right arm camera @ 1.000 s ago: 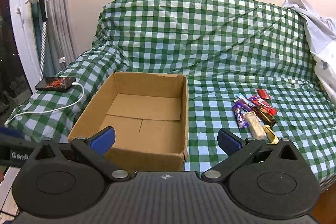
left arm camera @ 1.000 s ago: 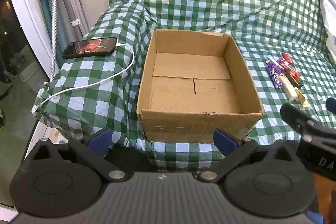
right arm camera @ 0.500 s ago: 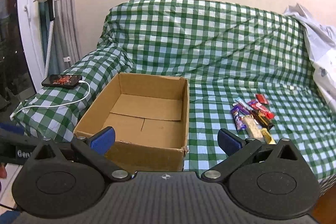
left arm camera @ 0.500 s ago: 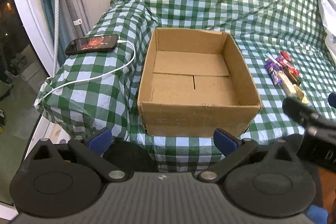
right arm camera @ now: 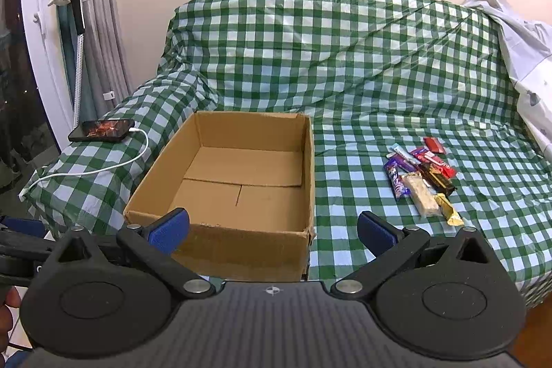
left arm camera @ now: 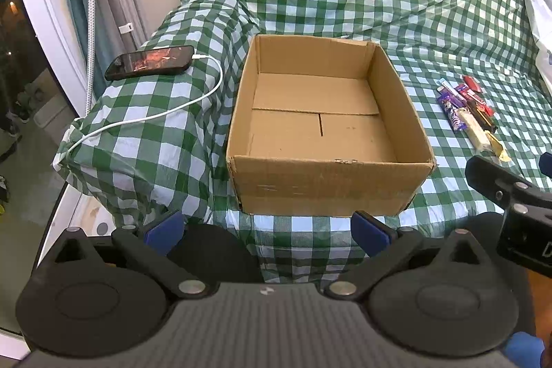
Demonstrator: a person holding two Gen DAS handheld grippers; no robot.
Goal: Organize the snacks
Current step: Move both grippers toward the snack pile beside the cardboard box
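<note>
Pulled back from the sofa, nothing picked up yet.

Drew both claws away over the last second: left claw and right claw spread apart, empty. Left snacks on the sofa cover beside the empty box.

Snack wrappers too small to read; white cloth cut off at right edge

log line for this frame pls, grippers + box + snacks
left gripper: open, empty | right gripper: open, empty | cardboard box: empty, on checked cover | snacks: clustered right of box, untouched | phase: pre-grasp
</note>
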